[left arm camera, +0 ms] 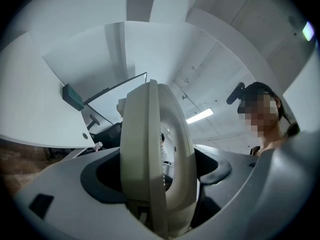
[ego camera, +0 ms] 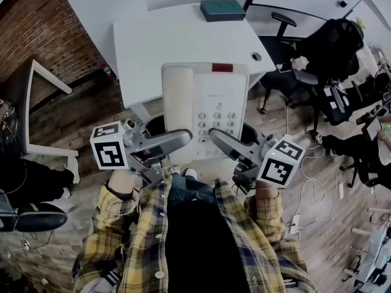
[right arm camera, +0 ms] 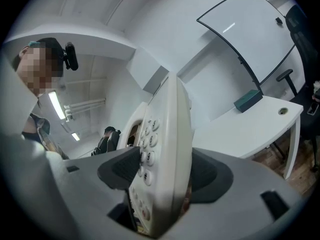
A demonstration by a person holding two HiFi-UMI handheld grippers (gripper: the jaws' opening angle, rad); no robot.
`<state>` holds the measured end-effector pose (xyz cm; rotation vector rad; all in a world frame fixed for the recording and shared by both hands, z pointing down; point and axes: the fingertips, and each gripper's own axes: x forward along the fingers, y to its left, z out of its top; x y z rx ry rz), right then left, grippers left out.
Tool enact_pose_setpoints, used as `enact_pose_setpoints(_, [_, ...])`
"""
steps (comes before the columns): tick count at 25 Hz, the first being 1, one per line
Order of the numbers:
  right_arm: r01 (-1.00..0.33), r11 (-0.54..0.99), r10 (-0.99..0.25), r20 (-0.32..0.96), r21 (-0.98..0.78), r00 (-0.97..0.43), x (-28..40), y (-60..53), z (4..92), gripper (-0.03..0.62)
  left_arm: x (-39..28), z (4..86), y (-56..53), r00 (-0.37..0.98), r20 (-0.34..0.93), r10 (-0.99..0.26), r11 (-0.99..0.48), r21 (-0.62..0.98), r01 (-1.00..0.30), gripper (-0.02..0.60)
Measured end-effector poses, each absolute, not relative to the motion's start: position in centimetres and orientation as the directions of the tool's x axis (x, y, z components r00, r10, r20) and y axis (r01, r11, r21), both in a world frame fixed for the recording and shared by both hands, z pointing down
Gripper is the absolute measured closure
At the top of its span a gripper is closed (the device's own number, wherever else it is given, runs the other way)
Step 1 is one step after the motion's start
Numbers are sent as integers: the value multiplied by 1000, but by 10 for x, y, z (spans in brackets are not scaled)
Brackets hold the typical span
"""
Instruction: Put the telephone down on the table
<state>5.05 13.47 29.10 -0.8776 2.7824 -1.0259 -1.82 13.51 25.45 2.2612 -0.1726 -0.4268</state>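
Note:
A white push-button telephone point(ego camera: 204, 110), with its handset on the left and a red strip at the top, hangs flat in the air over the near edge of the white table point(ego camera: 183, 41). My left gripper point(ego camera: 185, 137) is shut on its near left edge. My right gripper point(ego camera: 215, 135) clamps the near edge at the keypad. In the left gripper view the telephone point(left arm camera: 150, 154) stands edge-on between the jaws of the left gripper point(left arm camera: 157, 179). The right gripper view shows the telephone's keypad side point(right arm camera: 162, 149) pressed between the pads of the right gripper point(right arm camera: 160, 174).
A teal box point(ego camera: 222, 9) lies at the table's far edge, and a cable hole point(ego camera: 256, 57) is near its right side. Black office chairs point(ego camera: 330, 54) and floor cables stand to the right. A brick wall point(ego camera: 36, 23) and a white frame are at the left.

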Motion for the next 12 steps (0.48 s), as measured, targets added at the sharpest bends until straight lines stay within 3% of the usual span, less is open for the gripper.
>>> enact_pose_setpoints(12, [-442, 643, -475, 127, -626, -871, 50, 133, 293, 313, -18, 255, 137, 922, -226, -314, -658, 752, -40, 184])
